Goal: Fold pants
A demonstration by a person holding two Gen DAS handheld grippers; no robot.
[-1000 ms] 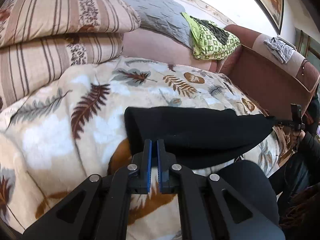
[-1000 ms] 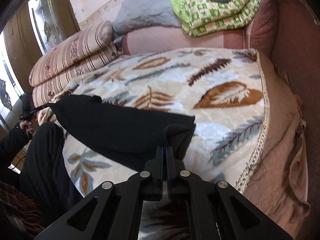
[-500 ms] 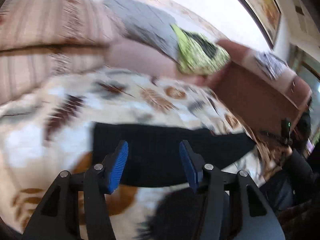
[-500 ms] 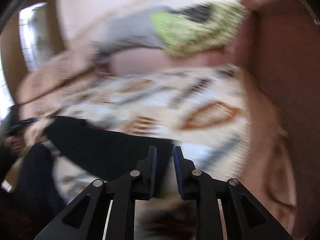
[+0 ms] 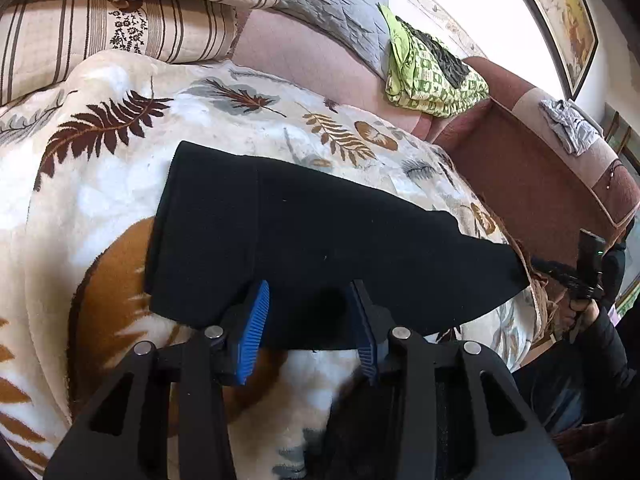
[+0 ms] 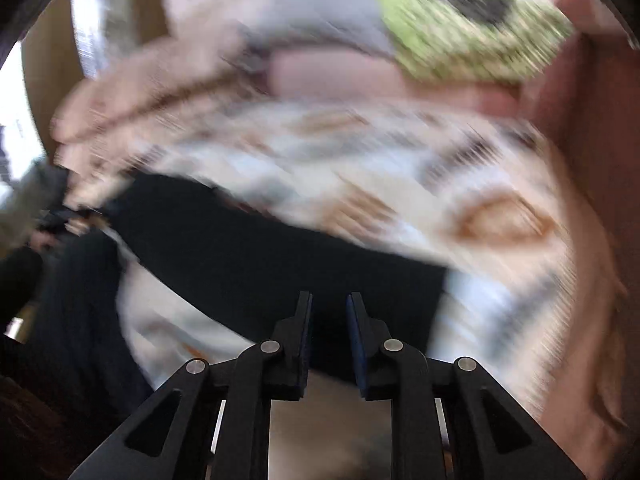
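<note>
Jaws of the left gripper (image 5: 306, 322) stand wide apart w/ nothing between them, blue pads just over the near edge of the black pants (image 5: 312, 240). Pants lie flat on the leaf-print blanket (image 5: 100, 168) covering the sofa, already doubled into a long band: a squared end toward the left, a tapering end running off to the right near the blanket's edge. A seam or layer edge shows partway in from the left end. Striped cushions (image 5: 100, 20) sit at the back left, a green patterned cloth (image 5: 432, 68) on the backrest further right.

Right wrist view is heavily motion-blurred. Right gripper (image 6: 329, 320) jaws are parted narrowly, empty as far as can be told, hovering at the pants (image 6: 260, 264) near their right end.

Judgement: one fold is laid down & both grippers are let go, so the step in hand is a reposition btwn folds. Next move prob. calls for both jaws to close on one end's corners, catching all layers, then carry that end over toward the other w/o dragging the bottom layer.
</note>
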